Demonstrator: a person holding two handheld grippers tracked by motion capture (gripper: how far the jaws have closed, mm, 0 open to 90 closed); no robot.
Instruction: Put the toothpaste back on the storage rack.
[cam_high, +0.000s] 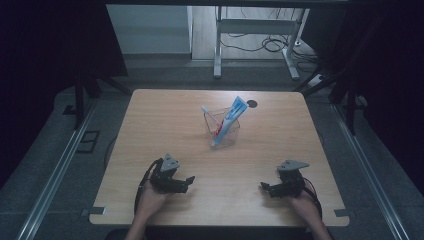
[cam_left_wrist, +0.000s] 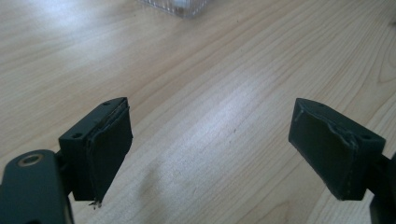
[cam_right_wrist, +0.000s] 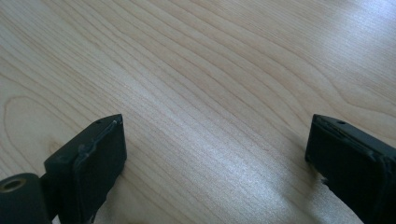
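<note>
A clear plastic cup (cam_high: 223, 131) stands near the middle of the wooden table (cam_high: 165, 115). Inside it lean a blue and white toothpaste tube (cam_high: 234, 113) and a toothbrush (cam_high: 212, 119) with a white head and red handle. My left gripper (cam_high: 187, 183) rests low over the table's front left, held by a hand, its jaws wide apart with nothing between them. My right gripper (cam_high: 264, 187) sits at the front right, also open and empty. In the left gripper view the gripper (cam_left_wrist: 210, 149) spans bare wood, and the cup's base (cam_left_wrist: 180, 6) shows at the top edge. The right gripper (cam_right_wrist: 217, 163) frames only wood grain.
A dark round hole (cam_high: 252, 104) lies in the tabletop behind the cup. Beyond the table stand a white desk frame (cam_high: 257, 30) with cables on the floor. Black stands and rails flank both sides of the table.
</note>
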